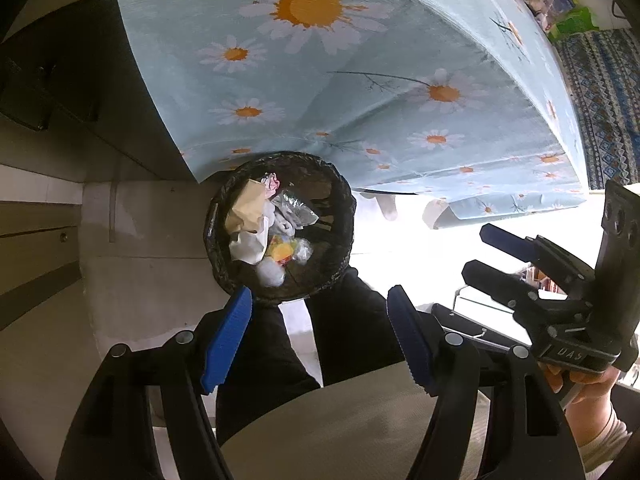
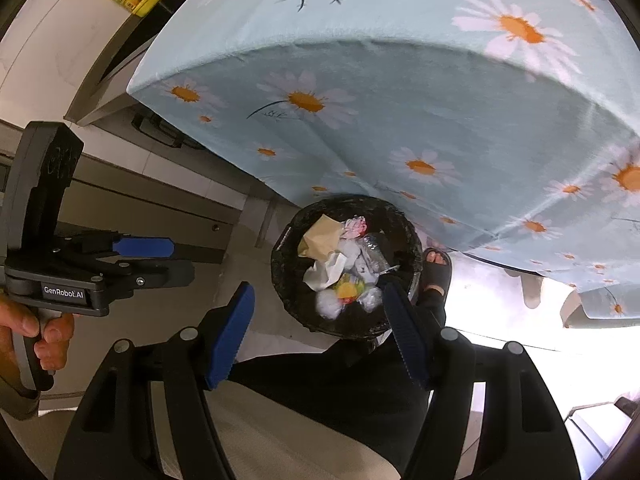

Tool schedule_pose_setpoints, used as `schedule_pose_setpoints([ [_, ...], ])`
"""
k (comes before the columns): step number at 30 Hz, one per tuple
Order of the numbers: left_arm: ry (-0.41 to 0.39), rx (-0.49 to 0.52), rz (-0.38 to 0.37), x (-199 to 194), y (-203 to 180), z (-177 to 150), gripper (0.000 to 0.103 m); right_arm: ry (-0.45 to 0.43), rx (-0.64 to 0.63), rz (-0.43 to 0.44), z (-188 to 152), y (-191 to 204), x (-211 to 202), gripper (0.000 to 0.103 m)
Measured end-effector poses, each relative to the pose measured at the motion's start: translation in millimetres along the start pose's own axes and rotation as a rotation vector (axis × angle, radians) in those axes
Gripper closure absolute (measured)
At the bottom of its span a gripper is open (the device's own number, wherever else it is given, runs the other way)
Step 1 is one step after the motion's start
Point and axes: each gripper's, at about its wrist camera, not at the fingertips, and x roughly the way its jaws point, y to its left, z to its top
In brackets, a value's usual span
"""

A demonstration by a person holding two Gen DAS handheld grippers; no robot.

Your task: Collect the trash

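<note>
A round bin lined with a black bag [image 1: 338, 236] [image 2: 409, 236] stands on the floor at the table's edge. It holds crumpled trash [image 1: 260, 236] [image 2: 336, 272]: tan and white paper, clear plastic, something yellow. My left gripper [image 1: 318, 300] hovers over the bin's near rim, open, with nothing between its blue pads. My right gripper [image 2: 319, 292] hangs over the bin's near left side, also open and empty. Each gripper shows in the other's view: the right one [image 1: 478, 251] at the right, the left one [image 2: 180, 259] at the left, each gripped by a hand.
A light blue cloth with daisies [image 1: 320, 80] [image 2: 400, 100] drapes over the table above the bin. The person's dark-trousered legs [image 1: 348, 332] and a sandalled foot [image 2: 438, 270] stand right beside the bin. Grey cabinet fronts [image 1: 36, 240] line the left. A patterned rug [image 1: 600, 100] lies far right.
</note>
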Motion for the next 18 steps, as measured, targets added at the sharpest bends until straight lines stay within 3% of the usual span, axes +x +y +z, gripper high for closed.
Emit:
schedule_pose_setpoints([
  [6,-0.022,0.025,0.006,-16.0,-4.9,-1.0,0.035,-0.033,0.002,-0.023,0.4,3.6,-16.9,0.036],
  [18,-0.16,0.072,0.006,-72.9,-38.0,4.2,0.035,-0.181,-0.021,-0.037,11.6,4.8,-83.5,0.036],
])
